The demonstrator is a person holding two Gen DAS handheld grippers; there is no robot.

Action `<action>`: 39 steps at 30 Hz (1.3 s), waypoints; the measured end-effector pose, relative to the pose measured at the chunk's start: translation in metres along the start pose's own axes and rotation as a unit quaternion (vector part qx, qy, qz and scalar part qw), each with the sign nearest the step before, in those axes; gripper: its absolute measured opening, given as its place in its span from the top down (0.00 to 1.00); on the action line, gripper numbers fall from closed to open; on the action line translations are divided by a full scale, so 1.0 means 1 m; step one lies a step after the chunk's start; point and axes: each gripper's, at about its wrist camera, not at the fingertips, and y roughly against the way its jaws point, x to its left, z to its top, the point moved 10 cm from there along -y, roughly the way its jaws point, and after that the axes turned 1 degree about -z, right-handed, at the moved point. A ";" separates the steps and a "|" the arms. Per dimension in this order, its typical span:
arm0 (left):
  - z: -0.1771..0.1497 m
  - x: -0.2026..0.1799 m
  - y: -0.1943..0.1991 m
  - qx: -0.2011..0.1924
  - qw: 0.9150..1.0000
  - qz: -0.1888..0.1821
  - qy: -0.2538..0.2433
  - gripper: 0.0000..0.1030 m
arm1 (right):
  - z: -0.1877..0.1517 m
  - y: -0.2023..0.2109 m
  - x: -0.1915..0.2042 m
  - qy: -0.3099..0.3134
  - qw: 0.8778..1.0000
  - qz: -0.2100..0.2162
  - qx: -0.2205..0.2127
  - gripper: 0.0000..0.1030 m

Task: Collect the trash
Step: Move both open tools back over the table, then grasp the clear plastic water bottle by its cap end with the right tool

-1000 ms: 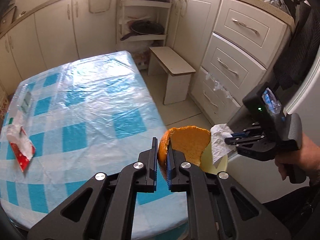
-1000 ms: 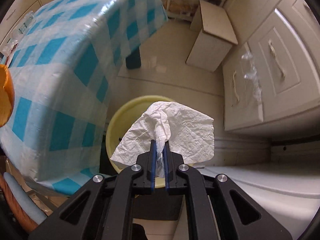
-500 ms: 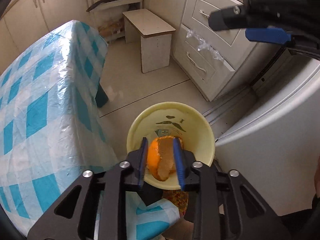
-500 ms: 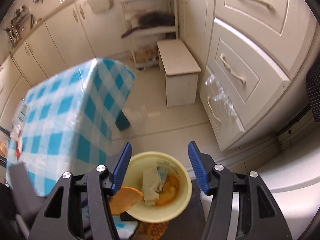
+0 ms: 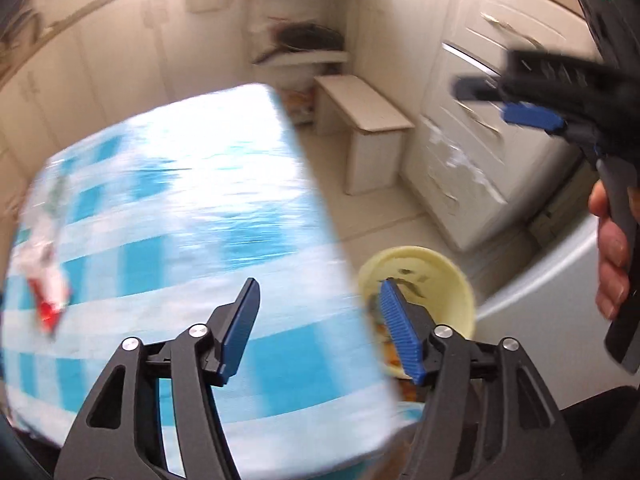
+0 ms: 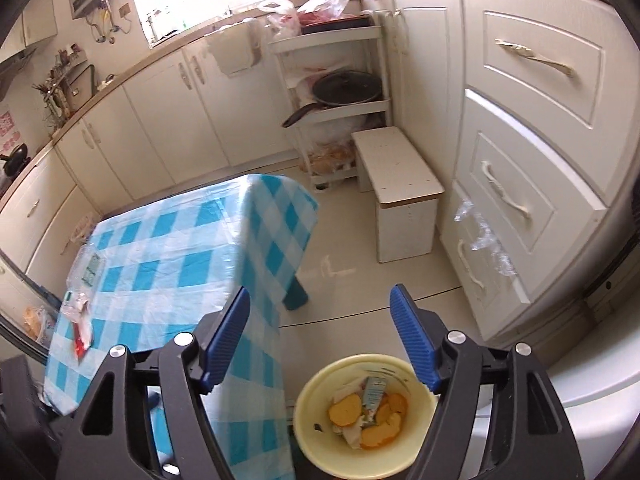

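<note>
A yellow bin stands on the floor beside the table and holds orange peels, a crumpled tissue and a small carton. It also shows in the left wrist view. My right gripper is open and empty, high above the bin. My left gripper is open and empty over the table's near right edge; that view is blurred. A red-and-white wrapper and a clear plastic bag lie at the table's left side; the wrapper shows blurred in the left wrist view.
The table has a blue-and-white checked cloth. A white step stool stands by the drawer unit. A shelf rack with a pan stands at the back. Cabinets line the far wall. The right gripper shows in the left wrist view.
My left gripper has opened and let the orange peel fall into the bin, then swung back toward the table. My right gripper stays open and has risen.
</note>
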 end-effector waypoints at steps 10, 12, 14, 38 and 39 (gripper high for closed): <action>-0.039 0.298 0.085 -0.034 0.948 0.173 0.265 0.35 | -0.019 -0.032 0.189 0.050 0.984 0.162 0.062 0.31; -0.050 0.336 0.096 -0.042 0.931 0.188 0.309 0.35 | -0.032 -0.042 0.241 0.061 0.975 0.199 0.081 0.31; -0.061 0.360 0.102 -0.052 0.917 0.191 0.346 0.34 | -0.049 -0.053 0.290 0.081 0.967 0.219 0.102 0.31; -0.103 0.392 0.066 0.013 0.916 0.136 0.378 0.25 | -0.084 -0.143 0.383 0.088 0.963 0.174 0.188 0.62; -0.099 0.386 0.057 0.023 0.921 0.134 0.366 0.24 | -0.082 -0.135 0.373 0.091 0.963 0.176 0.183 0.62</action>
